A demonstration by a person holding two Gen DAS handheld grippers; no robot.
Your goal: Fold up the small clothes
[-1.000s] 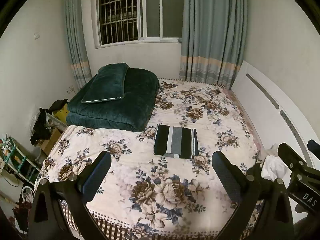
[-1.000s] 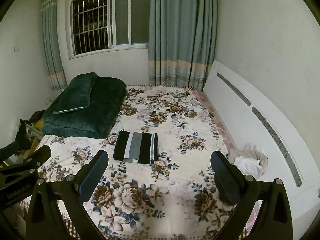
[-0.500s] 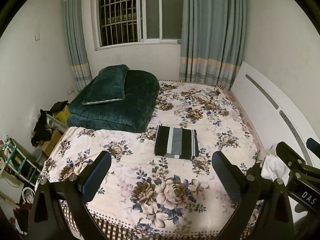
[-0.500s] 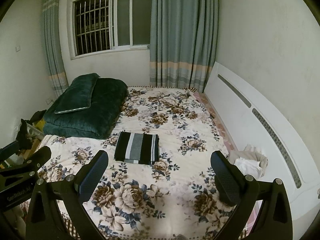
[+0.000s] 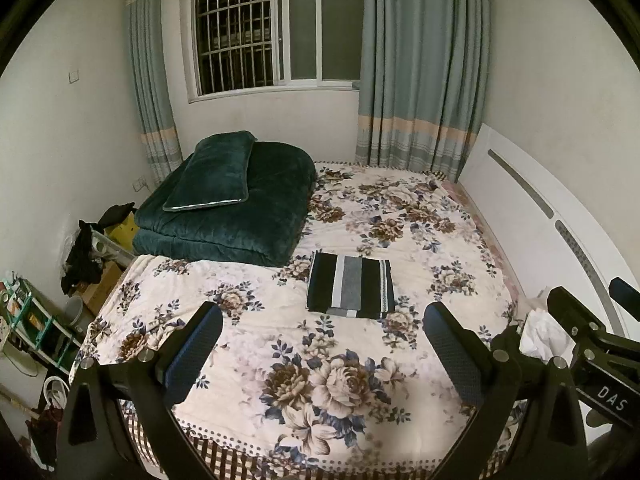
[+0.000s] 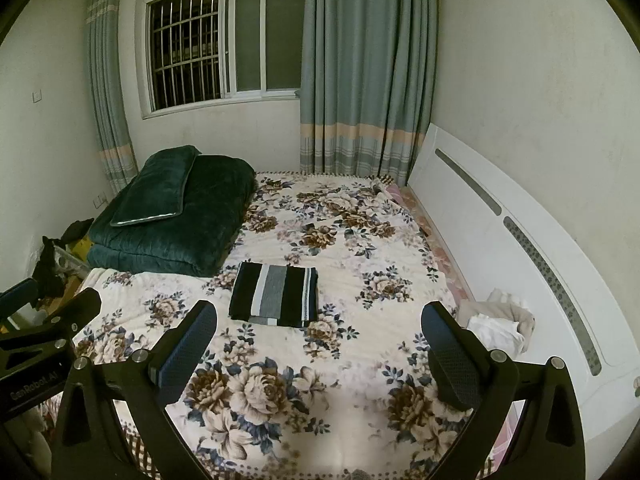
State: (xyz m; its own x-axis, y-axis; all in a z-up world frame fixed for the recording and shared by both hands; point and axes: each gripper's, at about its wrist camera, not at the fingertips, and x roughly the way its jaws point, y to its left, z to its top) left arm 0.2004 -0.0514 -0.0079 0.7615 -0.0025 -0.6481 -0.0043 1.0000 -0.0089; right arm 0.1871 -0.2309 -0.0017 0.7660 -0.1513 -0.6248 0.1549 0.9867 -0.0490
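Left wrist view shows the striped garment point(image 5: 351, 290) already folded into a neat flat rectangle, lying near the middle of the bed point(image 5: 400, 440), just beside the near edge of the green quilt point(image 5: 240, 216) that sits at the bed's far left corner with a matching pillow point(image 5: 212, 172) on top. The left gripper point(image 5: 322, 354) hangs above the near edge of the bed with its fingers spread wide and nothing between them; the right gripper point(image 6: 320, 354), seen from its own wrist camera, is likewise fully spread and empty, well apart from the folded piece. Judging by the tidy shape, this item looks finished. At the right edge of the bed, against the white headboard point(image 6: 500, 248), lies a crumpled heap of pale clothes point(image 6: 498, 324), unfolded, which is probably what remains to do; how many pieces it holds cannot be told. The next step is likely a reach toward that heap with the right-hand tongs. Beyond the bed, blue-grey curtains point(image 5: 420, 64) frame a barred window point(image 5: 236, 48), and clutter stands on the floor along the bed's left edge.
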